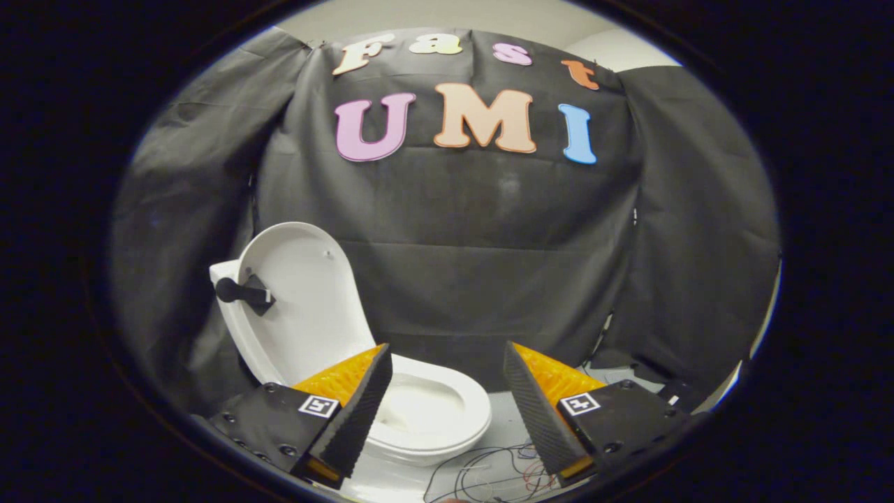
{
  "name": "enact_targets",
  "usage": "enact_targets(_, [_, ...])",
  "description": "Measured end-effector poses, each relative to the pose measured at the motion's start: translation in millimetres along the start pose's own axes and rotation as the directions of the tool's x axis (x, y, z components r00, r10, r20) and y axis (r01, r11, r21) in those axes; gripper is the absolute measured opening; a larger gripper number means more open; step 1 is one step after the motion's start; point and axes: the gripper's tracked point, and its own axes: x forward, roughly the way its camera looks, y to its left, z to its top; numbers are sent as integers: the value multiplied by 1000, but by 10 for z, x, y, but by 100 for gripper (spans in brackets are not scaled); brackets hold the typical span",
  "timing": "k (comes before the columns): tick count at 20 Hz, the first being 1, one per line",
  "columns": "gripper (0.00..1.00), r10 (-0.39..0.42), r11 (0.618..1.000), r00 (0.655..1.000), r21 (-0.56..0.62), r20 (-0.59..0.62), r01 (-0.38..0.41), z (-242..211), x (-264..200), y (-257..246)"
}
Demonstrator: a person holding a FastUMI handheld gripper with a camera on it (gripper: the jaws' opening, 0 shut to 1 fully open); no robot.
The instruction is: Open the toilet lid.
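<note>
Task looked finished: white oval plastic toilet lid [304, 300] stood raised, leaning back above the white bowl [436, 412], beyond and left of the gripper [447, 391]. Jaws released, wide apart, grasping nothing. Next, probably only retreat.

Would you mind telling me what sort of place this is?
Probably a staged recording booth, not a real bathroom: a toilet with its lid up stands before black cloth, loose wires on the floor. The open gripper holds nothing.
</note>
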Motion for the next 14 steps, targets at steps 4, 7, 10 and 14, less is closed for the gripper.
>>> enact_targets(4, [99, -38, 999, 999, 10, 19, 38, 39, 18, -187])
enact_targets(7, [99, -42, 999, 999, 33, 7, 42, -30, 66, -250])
enact_targets(10, [99, -51, 998, 998, 40, -29, 53, -170, 74, -306])
enact_targets(14, [99, -59, 998, 998, 30, -38, 60, -205, 36, -341])
